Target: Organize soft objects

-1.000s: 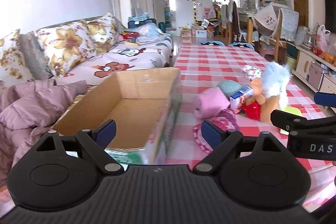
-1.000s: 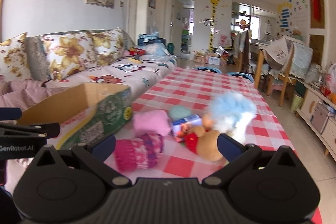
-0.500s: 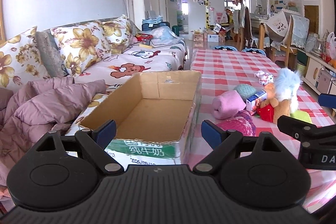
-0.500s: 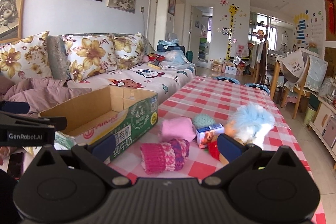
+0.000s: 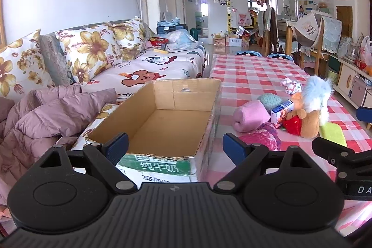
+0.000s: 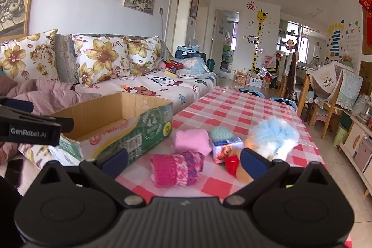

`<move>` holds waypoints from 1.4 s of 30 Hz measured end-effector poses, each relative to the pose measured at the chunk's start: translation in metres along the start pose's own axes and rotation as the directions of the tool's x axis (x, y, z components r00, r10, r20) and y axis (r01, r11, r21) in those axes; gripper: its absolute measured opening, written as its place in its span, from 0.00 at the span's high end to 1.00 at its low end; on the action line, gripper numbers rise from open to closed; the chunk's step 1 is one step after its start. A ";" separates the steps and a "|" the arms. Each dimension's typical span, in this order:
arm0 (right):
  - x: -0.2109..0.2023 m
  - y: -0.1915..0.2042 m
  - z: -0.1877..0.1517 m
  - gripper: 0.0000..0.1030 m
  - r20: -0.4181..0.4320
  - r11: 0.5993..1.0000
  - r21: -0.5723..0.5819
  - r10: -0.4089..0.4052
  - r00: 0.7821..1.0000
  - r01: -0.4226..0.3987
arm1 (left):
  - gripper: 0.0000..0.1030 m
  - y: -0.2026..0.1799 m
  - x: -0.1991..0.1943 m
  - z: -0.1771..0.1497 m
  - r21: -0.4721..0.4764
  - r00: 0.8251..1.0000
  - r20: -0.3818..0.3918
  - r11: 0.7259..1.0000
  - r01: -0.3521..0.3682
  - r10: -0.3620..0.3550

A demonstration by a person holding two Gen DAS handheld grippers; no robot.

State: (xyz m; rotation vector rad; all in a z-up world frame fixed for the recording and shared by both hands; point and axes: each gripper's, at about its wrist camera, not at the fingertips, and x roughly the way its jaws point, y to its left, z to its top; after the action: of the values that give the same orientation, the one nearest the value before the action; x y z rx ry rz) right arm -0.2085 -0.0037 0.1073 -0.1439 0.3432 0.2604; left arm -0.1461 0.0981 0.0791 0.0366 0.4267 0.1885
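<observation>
An empty cardboard box [image 5: 167, 122] [image 6: 121, 131] with green print stands on the left edge of the red-checked table [image 5: 251, 76] [image 6: 232, 108]. Right of it lie a pink-and-purple knitted roll [image 6: 176, 169] [image 5: 262, 136], a pale pink soft roll [image 6: 191, 141] [image 5: 251, 115], a teal knitted piece [image 6: 220, 133] [image 5: 269, 99], a small printed carton [image 6: 226, 149] and a plush toy with blue-white fluff [image 6: 274, 134] [image 5: 313, 104]. My left gripper [image 5: 174, 147] hovers open in front of the box. My right gripper [image 6: 183, 158] is open just before the knitted roll, holding nothing.
A sofa [image 5: 144, 66] with floral cushions and a mauve quilted coat [image 5: 46, 117] runs along the left of the table. A small patterned soft item [image 5: 291, 86] lies farther back on the cloth. Chairs [image 6: 325, 97] and a low cabinet [image 6: 358, 150] stand at the right.
Both grippers have risen and drawn back, so the box interior and the toys sit lower and farther in view. Nothing on the table has moved, and both grippers stay open.
</observation>
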 end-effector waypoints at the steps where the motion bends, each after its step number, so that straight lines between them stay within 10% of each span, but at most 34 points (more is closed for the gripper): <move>1: 0.000 -0.002 -0.002 0.01 -0.003 1.000 -0.002 -0.007 1.000 0.007 | 0.00 0.001 0.001 0.000 0.001 1.000 -0.001 1.000 0.003 -0.003; 30: 0.020 -0.074 -0.031 0.01 -0.104 0.990 0.098 -0.091 0.990 0.101 | 0.00 -0.023 0.015 -0.012 0.102 0.989 -0.091 0.987 0.122 -0.113; 42: 0.049 -0.144 -0.039 0.01 -0.186 0.940 0.246 -0.193 0.963 0.236 | 0.00 -0.057 0.046 -0.015 0.239 0.971 -0.094 0.942 0.235 -0.218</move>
State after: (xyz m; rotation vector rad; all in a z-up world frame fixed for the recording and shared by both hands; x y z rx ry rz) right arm -0.1361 -0.1372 0.0671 0.0644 0.5143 -0.0167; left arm -0.1016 0.0507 0.0428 0.2277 0.5155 -0.0927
